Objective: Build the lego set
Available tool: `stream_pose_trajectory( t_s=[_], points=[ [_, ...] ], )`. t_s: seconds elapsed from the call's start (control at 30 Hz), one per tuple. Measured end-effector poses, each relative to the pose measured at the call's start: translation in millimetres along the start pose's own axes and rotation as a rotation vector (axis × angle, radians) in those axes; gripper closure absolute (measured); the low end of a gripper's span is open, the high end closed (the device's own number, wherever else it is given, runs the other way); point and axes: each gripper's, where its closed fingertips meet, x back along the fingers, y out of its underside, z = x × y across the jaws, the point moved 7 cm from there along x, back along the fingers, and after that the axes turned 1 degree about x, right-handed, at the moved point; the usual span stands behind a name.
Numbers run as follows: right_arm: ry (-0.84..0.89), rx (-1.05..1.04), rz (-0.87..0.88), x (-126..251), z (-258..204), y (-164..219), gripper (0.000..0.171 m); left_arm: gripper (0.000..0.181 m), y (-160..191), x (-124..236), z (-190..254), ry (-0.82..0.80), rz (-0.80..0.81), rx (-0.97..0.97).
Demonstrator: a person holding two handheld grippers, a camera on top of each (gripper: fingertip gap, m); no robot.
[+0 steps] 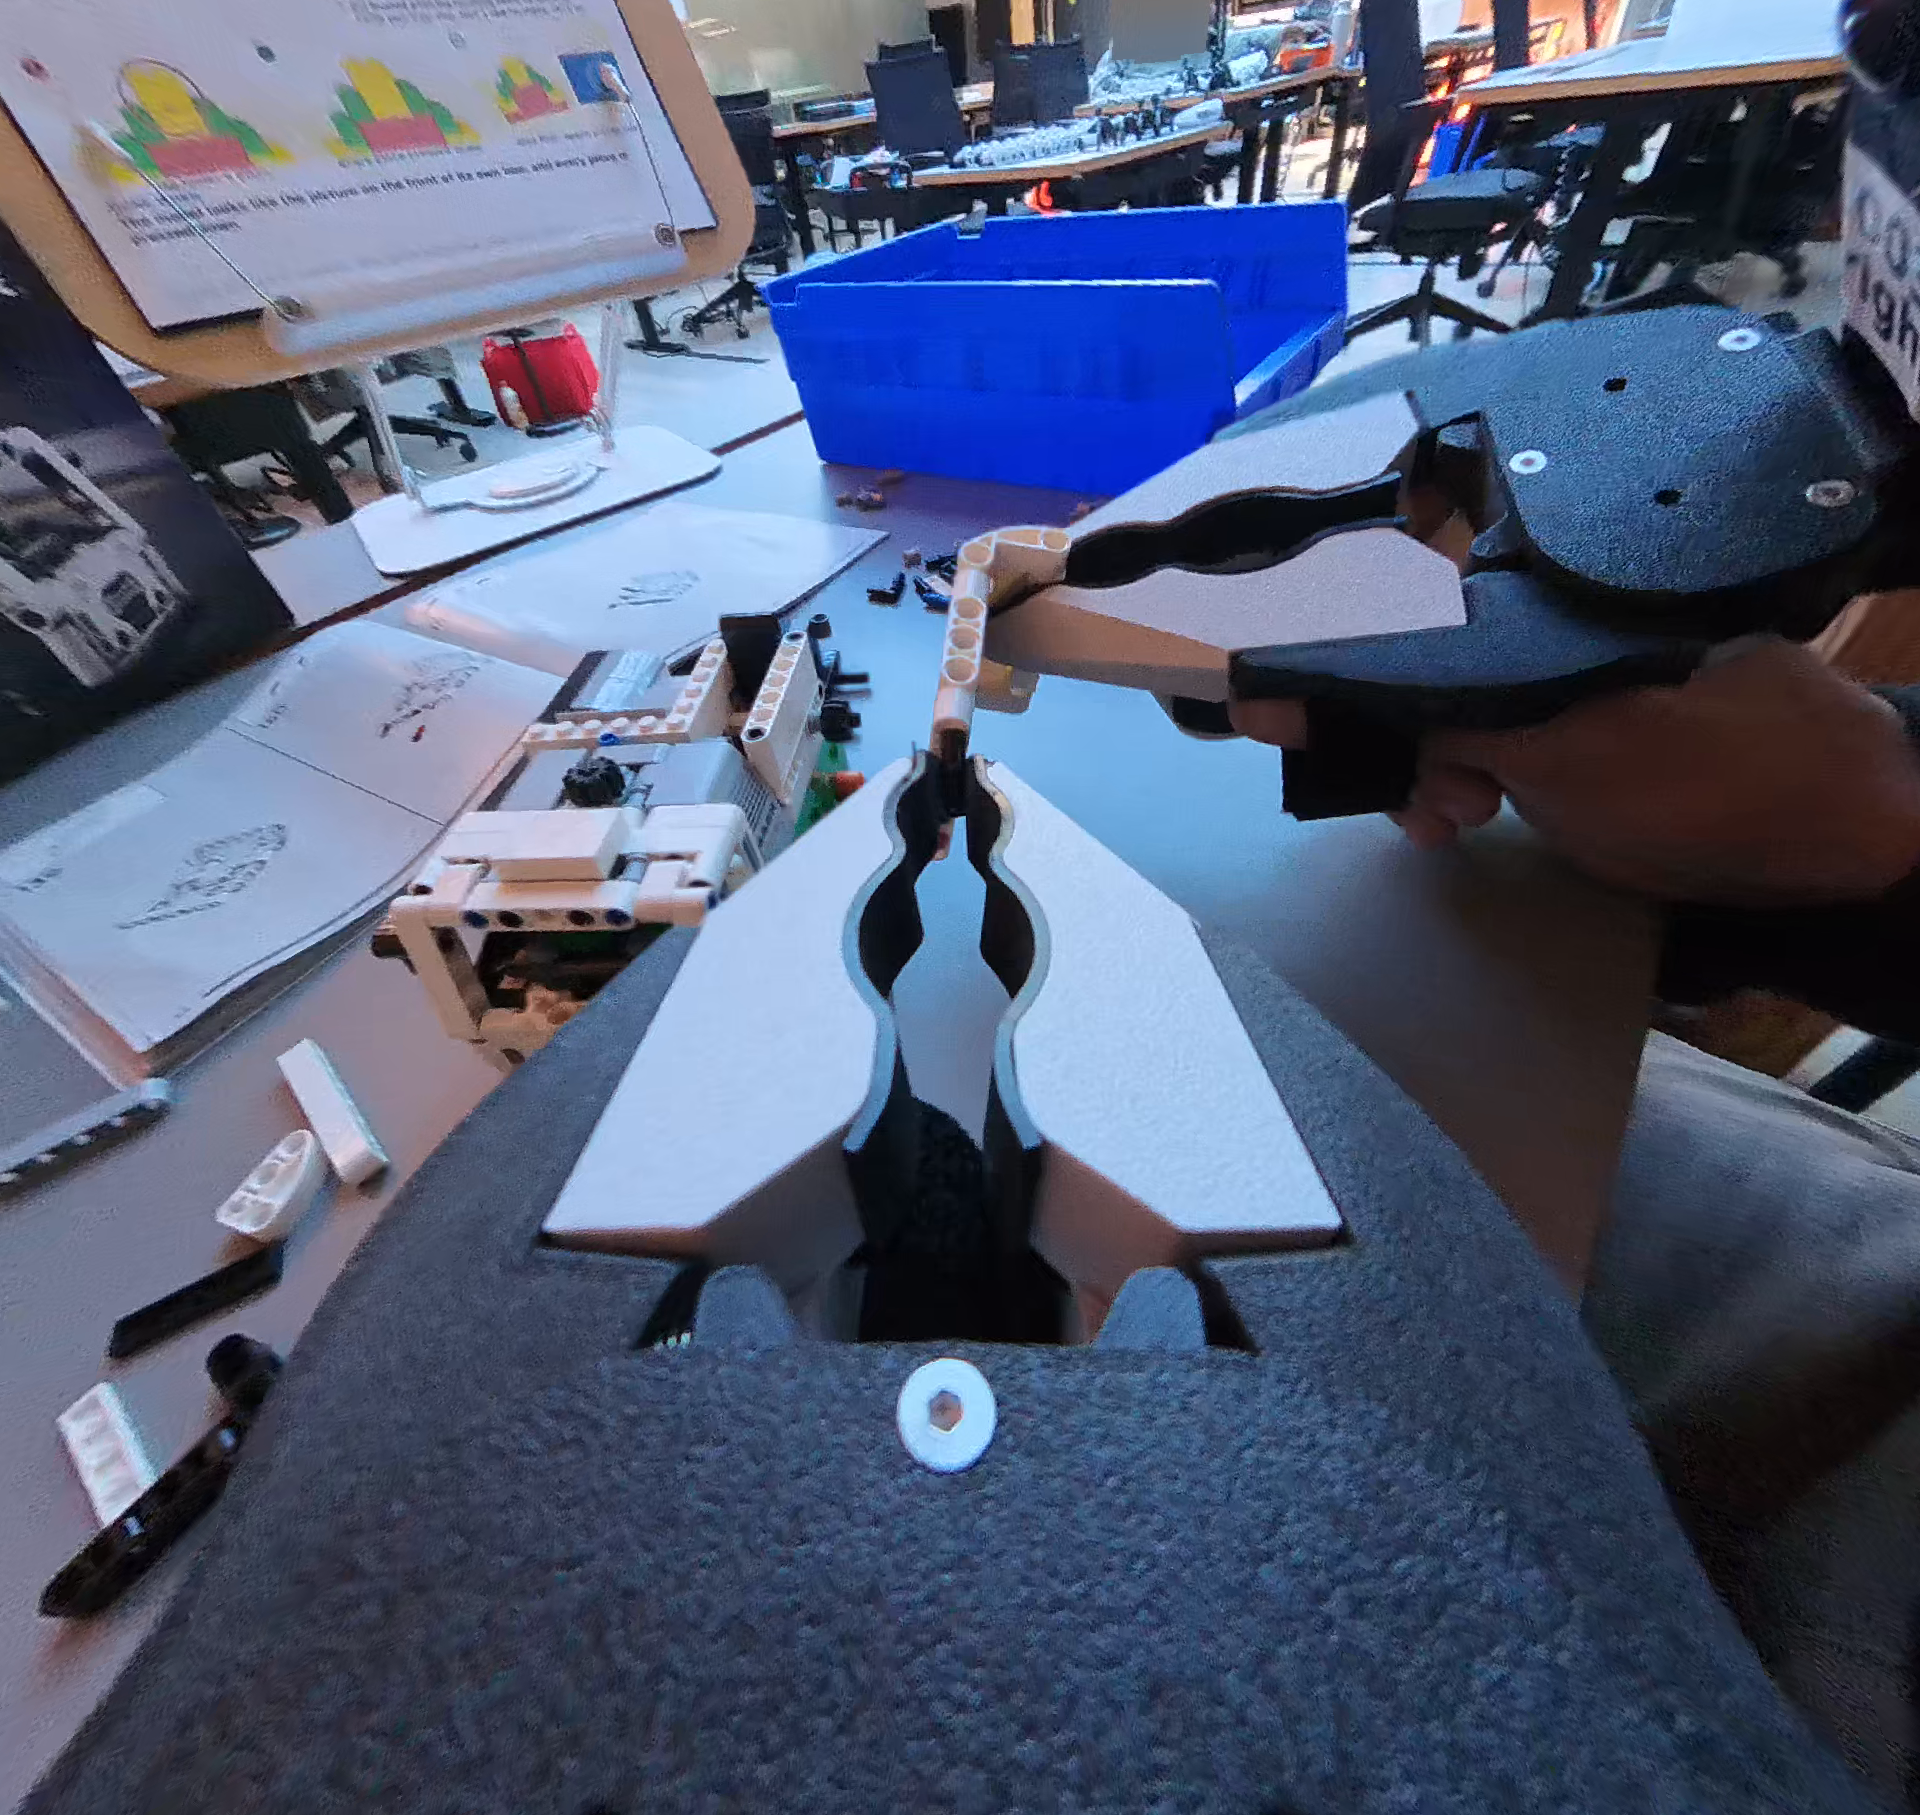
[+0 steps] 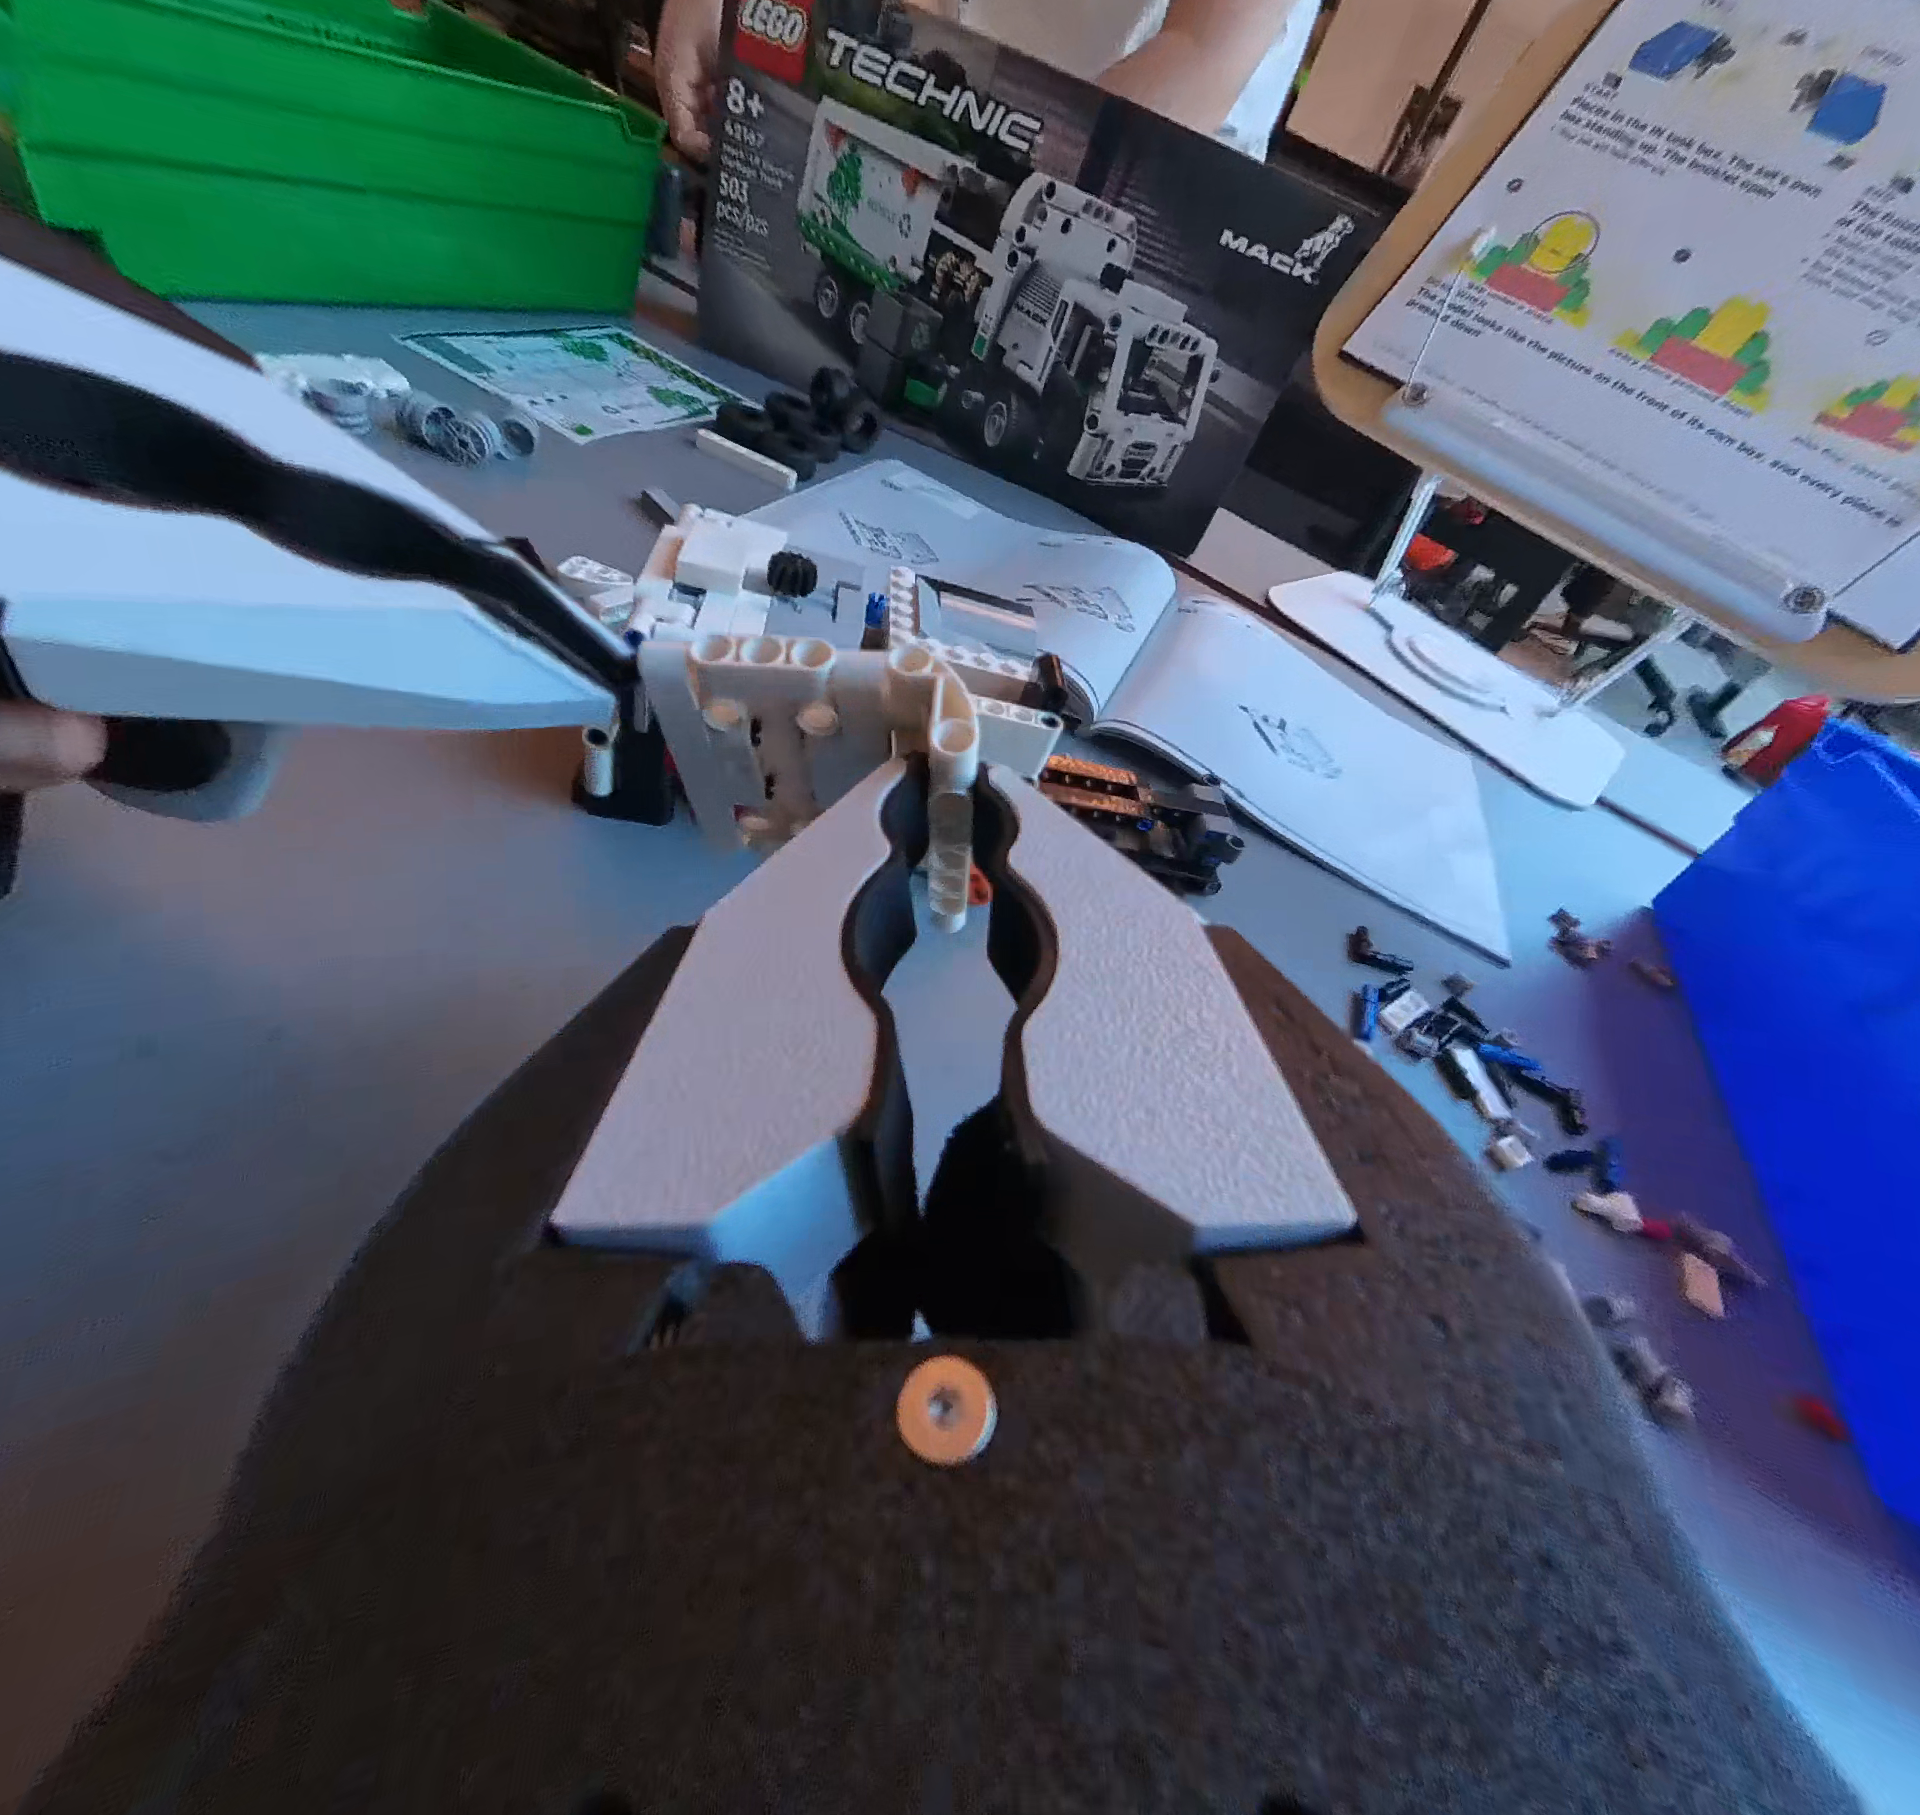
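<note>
The left gripper (image 1: 948,794) has its jaws clenched on a small black pin (image 1: 948,778) right at their tips. The pin meets the lower end of a white angled beam (image 1: 964,638), which rises just beyond those jaws. The right gripper (image 2: 948,809) grasps that beam (image 2: 951,830) between its jaws, with the beam's far end sticking out past them. Left of the left jaws, the partly built white truck model (image 1: 582,861) stands on the grey surface (image 1: 1195,778), with loose white and black pieces (image 1: 312,1131) nearer on the same side. Beyond the model lies an open instruction booklet (image 1: 312,789). Farther ahead sits a blue bin (image 1: 1039,352). Right of the right jaws, small pieces (image 2: 1475,1048) are scattered; the set's box (image 2: 997,290) stands far beyond.
</note>
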Motion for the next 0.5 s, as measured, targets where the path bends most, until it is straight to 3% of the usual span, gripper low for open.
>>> stream_pose_trajectory(
  t_s=[0.2,0.5],
  points=[
    [0.027,0.255,0.040,1.0,3.3,3.3,0.164,0.178,4.7,-5.3,-0.5,0.052,-0.069,0.009],
    [0.029,0.302,0.020,-0.5,1.0,5.0,0.164,0.178,7.7,-6.8,-1.9,0.077,-0.110,0.030]
  ],
)
